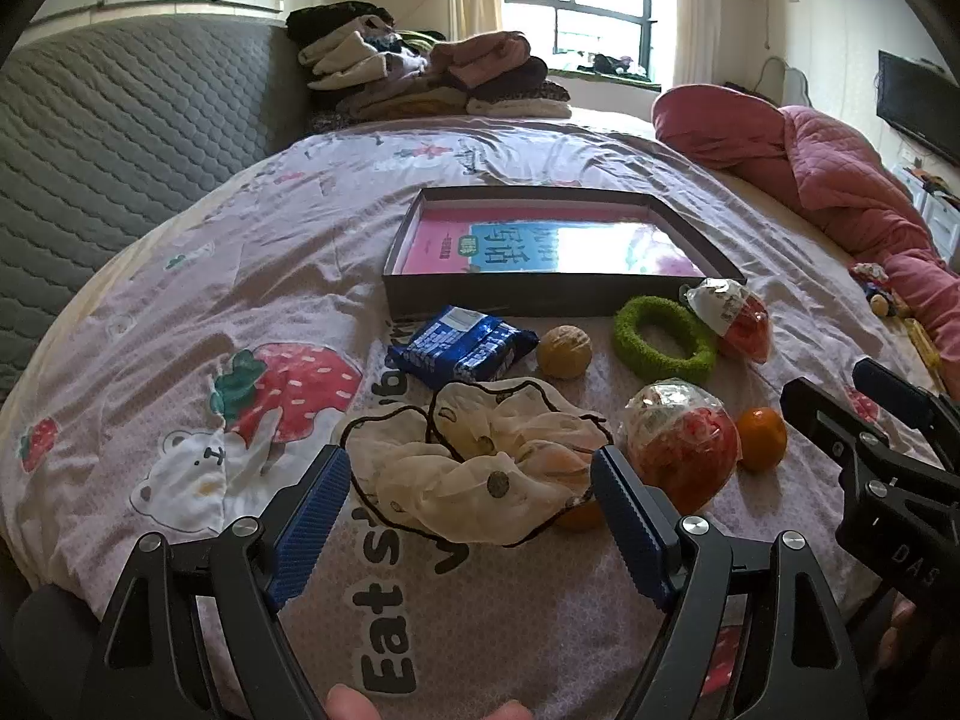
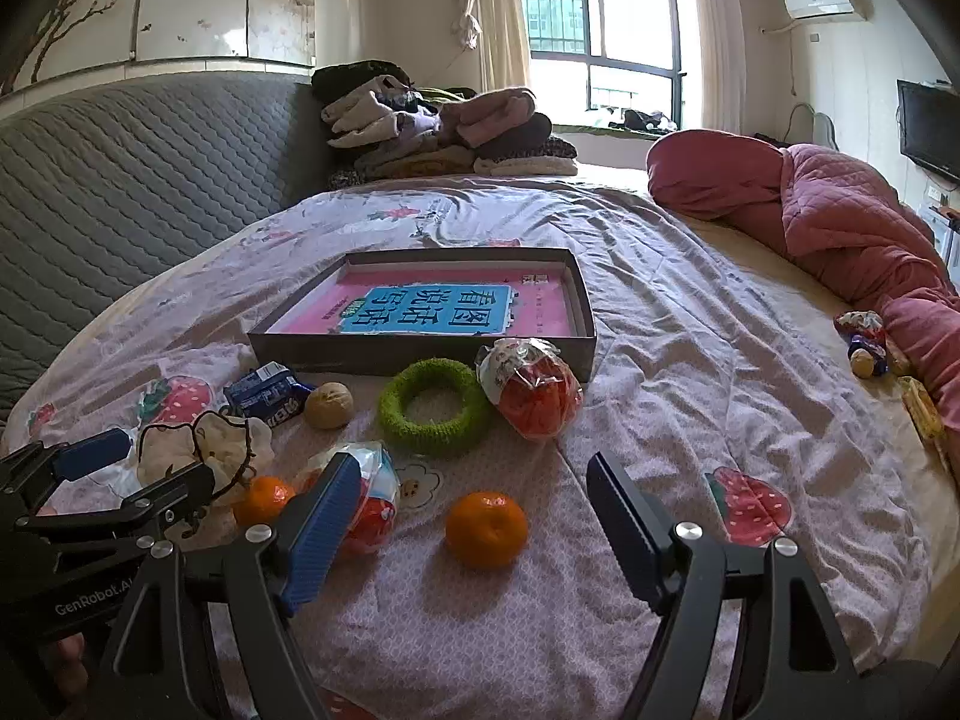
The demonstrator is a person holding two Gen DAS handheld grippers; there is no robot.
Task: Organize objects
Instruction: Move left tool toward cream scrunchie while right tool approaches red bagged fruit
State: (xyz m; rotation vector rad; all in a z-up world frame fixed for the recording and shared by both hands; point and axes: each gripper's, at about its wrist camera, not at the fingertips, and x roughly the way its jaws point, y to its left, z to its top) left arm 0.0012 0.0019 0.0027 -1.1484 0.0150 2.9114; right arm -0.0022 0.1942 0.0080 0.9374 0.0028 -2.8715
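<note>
- Dark shallow box is lying on the bed; scrunchie and orange are sitting just before it.
- Left hand-held gripper is gaping wide around the scrunchie; right hand-held gripper likewise at the orange, both empty.
- Judging: descend squarely before closing.

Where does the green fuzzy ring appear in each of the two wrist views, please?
Left wrist view: the green fuzzy ring lies right of centre, just in front of the dark box's right corner, between the walnut and a wrapped red snack.
Right wrist view: the ring lies near the centre, in front of the box's front wall.
Shared landmark: the shallow dark box holding a pink and blue book.
</note>
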